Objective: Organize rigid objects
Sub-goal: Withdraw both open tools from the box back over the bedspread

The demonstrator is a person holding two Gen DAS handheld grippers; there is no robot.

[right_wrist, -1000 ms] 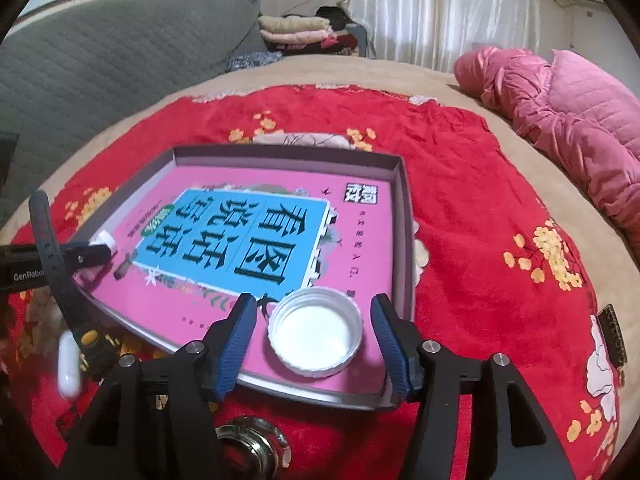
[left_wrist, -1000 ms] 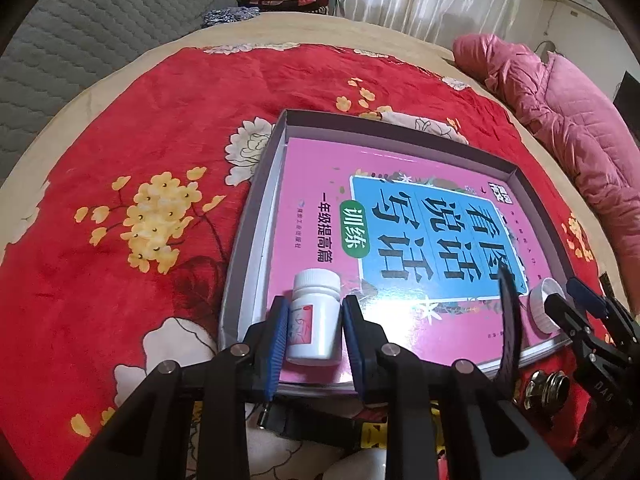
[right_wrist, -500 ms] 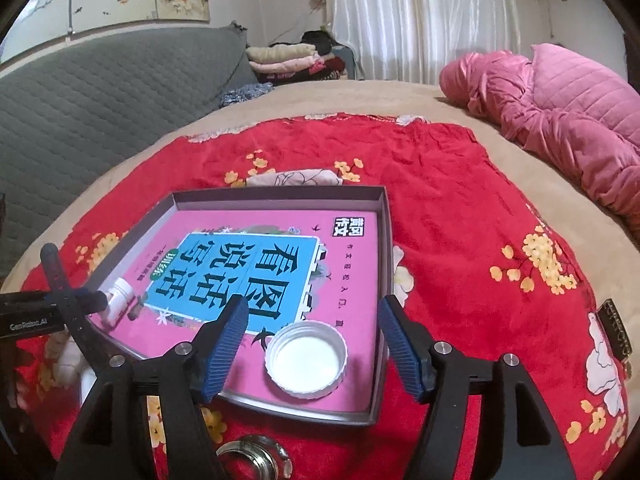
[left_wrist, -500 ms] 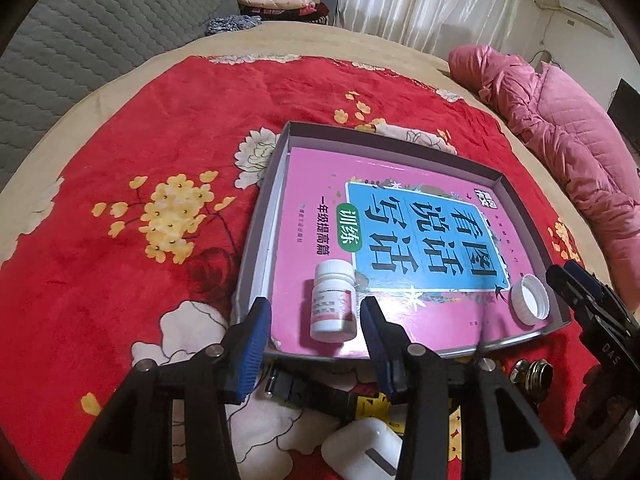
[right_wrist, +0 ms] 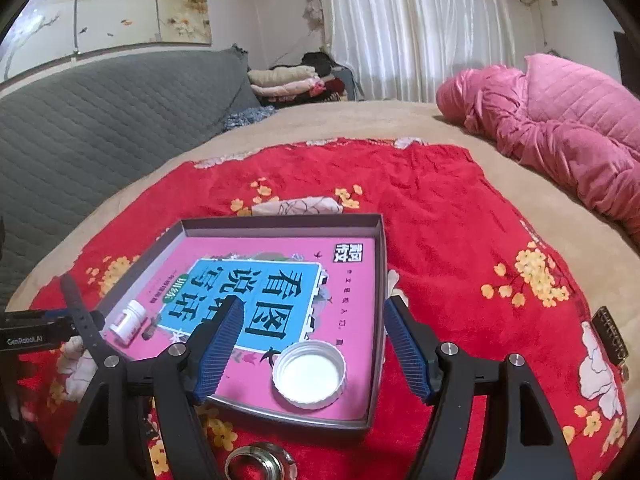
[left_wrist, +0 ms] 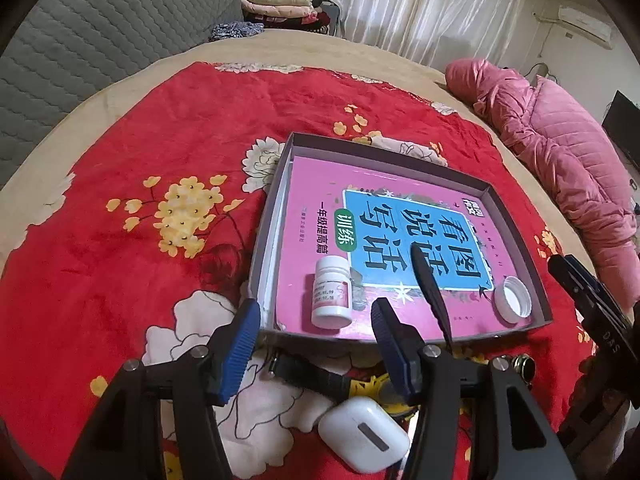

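A shallow grey tray holding a pink and blue book lies on the red flowered blanket. A white pill bottle lies on the book at the tray's near left corner. My left gripper hovers just short of it. Its jaws are opening, and the blue pads stand clear of the bottle's sides. A white cap rests open side up at the tray's near right corner. My right gripper is above it, its jaws opening with nothing between them.
A white earbud case, a watch with a black strap and a metal ring lie on the blanket before the tray. A pink quilted jacket lies at the right, a grey padded wall at the left.
The left jaws let go of the pill bottle, spread, and drew back and up. The right jaws spread wider and lifted away from the cap. Bottle and cap stay in the tray.
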